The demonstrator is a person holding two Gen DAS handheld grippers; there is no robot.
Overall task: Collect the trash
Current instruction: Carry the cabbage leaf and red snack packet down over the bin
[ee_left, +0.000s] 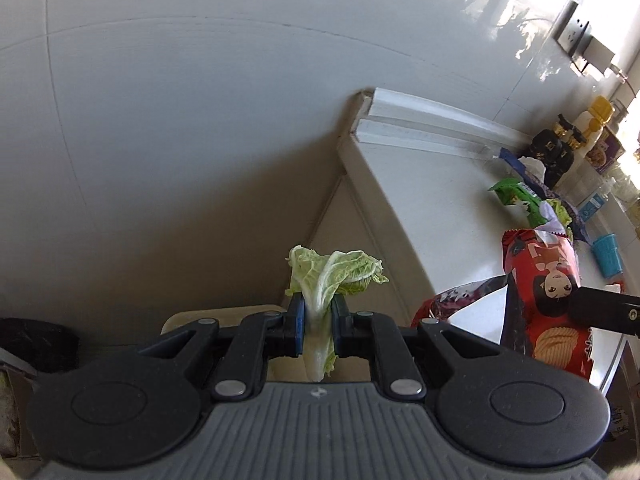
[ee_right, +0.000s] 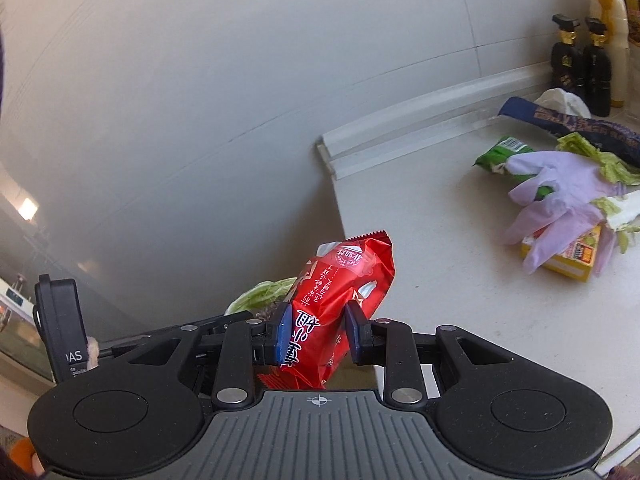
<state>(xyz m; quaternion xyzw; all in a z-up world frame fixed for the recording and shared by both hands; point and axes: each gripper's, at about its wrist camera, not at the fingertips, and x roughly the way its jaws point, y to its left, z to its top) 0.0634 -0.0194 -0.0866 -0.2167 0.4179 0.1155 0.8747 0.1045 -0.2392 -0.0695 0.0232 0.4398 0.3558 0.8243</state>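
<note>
Wall [ee_left: 200, 100]: pale grey, tiled, fills the upper part of both wrist views.

Bench [ee_right: 460, 280]: white top with a raised back ledge along the wall; its near corner ends just past both claws, and both held items sit off its edge.

Litter on bench, right wrist view: lilac rubber glove [ee_right: 560, 208] lying over a yellow box [ee_right: 576, 258]; green packet [ee_right: 500, 156] just beside the glove; cabbage scraps [ee_right: 592, 156] behind the glove; dark blue wrapper [ee_right: 580, 122] further back; two dark bottles [ee_right: 580, 68] standing against the wall.

Left claw [ee_left: 318, 330]: jaws closed to a narrow gap, pads pinching the white stalk of a cabbage leaf [ee_left: 332, 276]. Leaf stands upright above the pads, green frill on top, stalk end hanging below. Held over the gap beside the bench corner, not touching the bench.

Right claw [ee_right: 318, 332]: jaws part closed, blue pads pressing both sides of a red snack packet [ee_right: 340, 300]. Packet is tilted, crimped end up and to the right, clear of the bench, just left of its edge. The same packet shows at the right of the left wrist view.

A dark bin-like shape [ee_left: 36, 344] at lower left of the left wrist view; too blurred to identify.
</note>
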